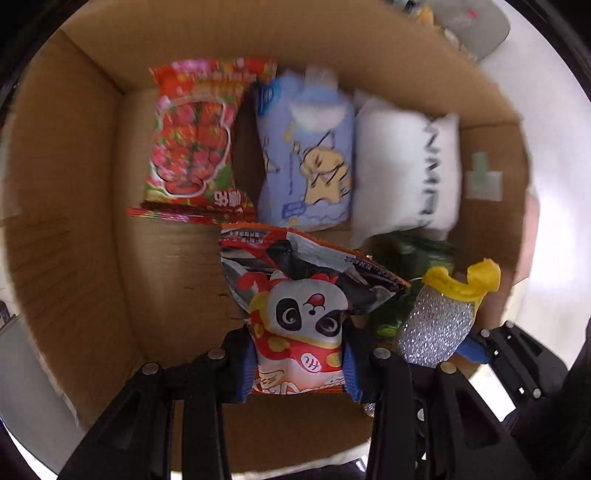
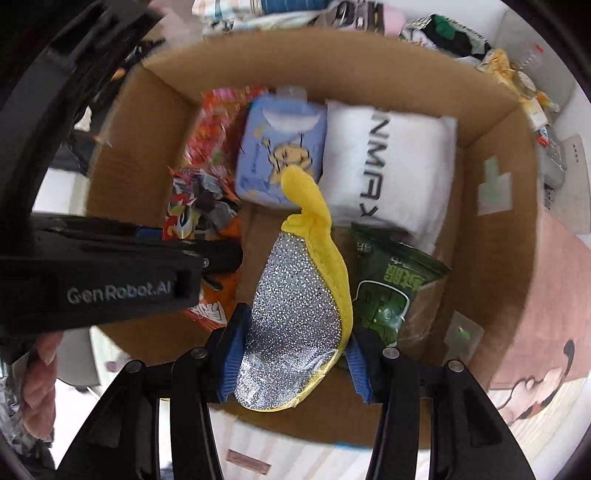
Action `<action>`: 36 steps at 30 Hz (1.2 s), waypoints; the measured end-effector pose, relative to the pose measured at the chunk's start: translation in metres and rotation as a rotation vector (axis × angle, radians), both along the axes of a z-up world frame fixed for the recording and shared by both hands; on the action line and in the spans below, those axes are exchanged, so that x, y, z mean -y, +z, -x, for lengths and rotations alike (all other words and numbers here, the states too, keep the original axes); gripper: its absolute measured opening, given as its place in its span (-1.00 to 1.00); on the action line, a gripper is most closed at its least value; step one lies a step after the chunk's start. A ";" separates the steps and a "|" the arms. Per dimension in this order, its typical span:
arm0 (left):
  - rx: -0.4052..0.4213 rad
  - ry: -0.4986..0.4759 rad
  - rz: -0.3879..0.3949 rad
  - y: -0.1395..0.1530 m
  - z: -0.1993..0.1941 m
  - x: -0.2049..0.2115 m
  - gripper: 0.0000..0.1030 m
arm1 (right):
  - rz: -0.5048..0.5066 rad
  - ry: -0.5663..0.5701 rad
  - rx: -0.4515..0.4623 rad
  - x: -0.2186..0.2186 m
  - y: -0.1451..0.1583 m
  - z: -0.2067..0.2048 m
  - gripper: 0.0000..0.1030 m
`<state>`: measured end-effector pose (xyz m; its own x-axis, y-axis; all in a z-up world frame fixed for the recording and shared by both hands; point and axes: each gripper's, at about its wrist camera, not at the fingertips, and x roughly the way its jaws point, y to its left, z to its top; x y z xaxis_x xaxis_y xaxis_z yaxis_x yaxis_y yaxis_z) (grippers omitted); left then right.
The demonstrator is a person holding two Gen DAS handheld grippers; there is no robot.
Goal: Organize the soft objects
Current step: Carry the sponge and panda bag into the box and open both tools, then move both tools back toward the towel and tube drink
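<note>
Over an open cardboard box [image 1: 66, 229] [image 2: 491, 266], my left gripper [image 1: 297, 365] is shut on a panda-printed snack bag [image 1: 306, 306], which hangs above the box floor. My right gripper [image 2: 295, 358] is shut on a silver-glitter and yellow plush piece [image 2: 295, 306], also seen beside the panda bag in the left wrist view [image 1: 439, 321]. In the right wrist view the left gripper's black body [image 2: 92, 273] crosses the left side, with the panda bag [image 2: 199, 210] beyond it. Inside the box lie a strawberry-printed packet [image 1: 192, 140], a blue cartoon pack [image 1: 306, 158] [image 2: 280, 147], a white pillow [image 1: 402, 166] [image 2: 388, 162] and a green snack bag [image 2: 391, 288].
Clothes and small items [image 2: 443, 33] are piled behind the box on the white surface. A grey object [image 1: 476, 26] lies past the box's far right corner. A person's fingers [image 2: 40, 387] show at the lower left of the right wrist view. A pink printed surface [image 2: 546, 332] lies to the box's right.
</note>
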<state>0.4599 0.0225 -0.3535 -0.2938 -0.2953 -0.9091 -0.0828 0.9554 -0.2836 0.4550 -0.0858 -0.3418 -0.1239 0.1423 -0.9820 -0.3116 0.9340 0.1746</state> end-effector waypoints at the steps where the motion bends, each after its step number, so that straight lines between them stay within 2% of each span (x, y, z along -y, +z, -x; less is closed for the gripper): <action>1: -0.012 -0.005 -0.006 -0.005 0.000 0.002 -0.31 | 0.007 0.010 -0.007 -0.001 -0.005 -0.001 0.00; 3: -0.039 -0.010 -0.009 -0.011 0.003 0.004 -0.30 | 0.011 0.023 -0.024 -0.004 -0.016 -0.004 0.02; 5: -0.047 0.024 -0.020 -0.011 0.005 -0.001 -0.29 | 0.025 0.034 -0.041 -0.006 -0.023 -0.009 0.13; 6: -0.046 0.037 -0.019 -0.008 0.006 -0.003 -0.19 | 0.027 0.030 -0.050 -0.005 -0.024 -0.010 0.22; 7: -0.032 0.046 -0.019 -0.003 0.006 -0.006 -0.04 | 0.027 0.025 -0.060 -0.004 -0.025 -0.012 0.53; 8: -0.012 0.051 -0.020 0.004 0.004 -0.008 0.33 | 0.028 0.022 -0.070 -0.003 -0.023 -0.013 0.77; 9: 0.010 0.047 -0.030 0.012 0.004 -0.009 0.70 | 0.033 0.017 -0.059 -0.002 -0.019 -0.014 0.79; 11: 0.053 0.024 -0.063 0.028 0.005 -0.009 0.83 | 0.055 0.026 -0.033 -0.001 -0.009 -0.014 0.79; 14: 0.108 0.002 -0.100 0.052 0.011 -0.007 0.87 | 0.101 0.028 -0.015 0.006 0.000 -0.017 0.79; 16: 0.157 0.003 -0.126 0.071 0.013 -0.004 0.88 | 0.114 0.015 0.003 0.010 0.008 -0.017 1.00; 19: 0.251 0.006 -0.174 0.099 0.026 -0.004 0.88 | 0.104 -0.043 0.038 0.019 0.026 -0.011 1.00; 22: 0.317 0.012 -0.209 0.115 0.039 -0.011 0.88 | 0.088 -0.115 0.102 0.028 0.047 -0.003 1.00; 25: 0.348 0.020 -0.224 0.116 0.036 -0.021 0.88 | 0.057 -0.160 0.142 0.031 0.065 0.010 1.00; 30: 0.370 0.029 -0.219 0.129 0.063 -0.033 0.88 | -0.019 -0.188 0.176 0.019 0.097 0.043 1.00; 34: 0.404 -0.058 -0.243 0.133 0.114 -0.050 0.88 | -0.045 -0.156 0.190 0.007 0.106 0.094 1.00; 36: 0.415 -0.144 -0.329 0.122 0.149 -0.059 0.88 | -0.071 -0.137 0.154 -0.002 0.094 0.127 1.00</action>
<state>0.3111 0.0812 -0.2319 0.0928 0.0404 -0.9949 0.1106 0.9926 0.0506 0.3284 -0.0843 -0.2475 0.0519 0.2170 -0.9748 -0.2108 0.9565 0.2017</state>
